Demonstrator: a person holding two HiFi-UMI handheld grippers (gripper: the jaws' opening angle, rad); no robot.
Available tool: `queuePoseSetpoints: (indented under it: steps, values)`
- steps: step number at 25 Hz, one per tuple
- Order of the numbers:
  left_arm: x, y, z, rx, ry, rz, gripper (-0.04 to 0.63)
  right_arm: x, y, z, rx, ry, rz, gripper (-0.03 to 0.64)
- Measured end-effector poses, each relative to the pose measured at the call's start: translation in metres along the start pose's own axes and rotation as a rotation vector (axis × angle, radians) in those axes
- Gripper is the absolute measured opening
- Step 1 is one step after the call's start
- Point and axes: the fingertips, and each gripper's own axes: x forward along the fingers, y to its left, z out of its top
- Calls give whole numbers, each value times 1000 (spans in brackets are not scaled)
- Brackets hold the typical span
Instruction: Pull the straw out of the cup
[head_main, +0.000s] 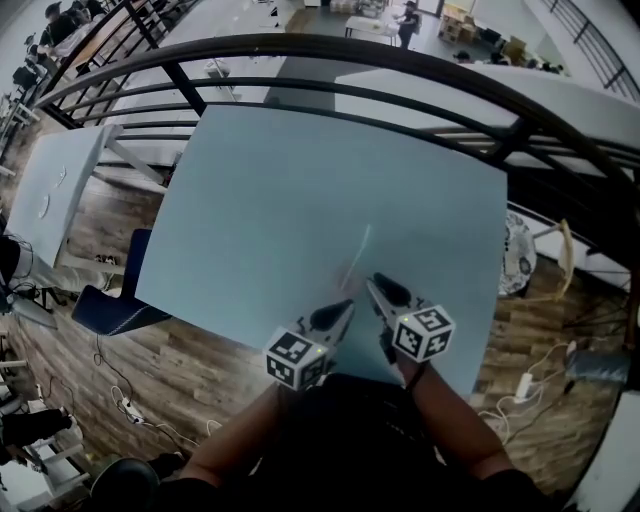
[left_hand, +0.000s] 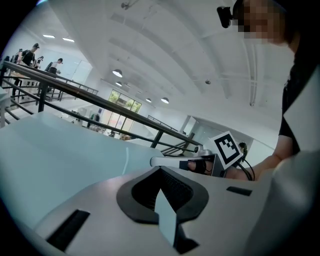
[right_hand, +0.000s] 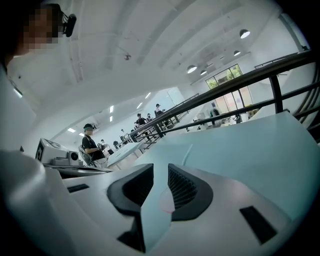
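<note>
A thin pale straw (head_main: 364, 243) lies flat on the light blue table (head_main: 300, 190), just beyond both grippers. It shows as a faint white line in the left gripper view (left_hand: 125, 160) and in the right gripper view (right_hand: 187, 154). No cup is in any view. My left gripper (head_main: 347, 304) hovers near the table's front edge with its fingertips together and nothing between them (left_hand: 160, 172). My right gripper (head_main: 372, 282) sits beside it, jaws a narrow gap apart and empty (right_hand: 160, 167). Its marker cube (left_hand: 227, 149) shows in the left gripper view.
A black railing (head_main: 400, 70) curves round the table's far side. A blue chair (head_main: 115, 305) stands at the left, over wooden floor with cables (head_main: 530, 385). People stand at distant tables (right_hand: 92, 145).
</note>
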Motion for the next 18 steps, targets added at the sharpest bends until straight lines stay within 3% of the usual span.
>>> queuePoseSetpoints:
  steps: [18]
  values:
    - [26,18,-10,-15,38,18,11,69,-45,-20,-19,133,-7,94]
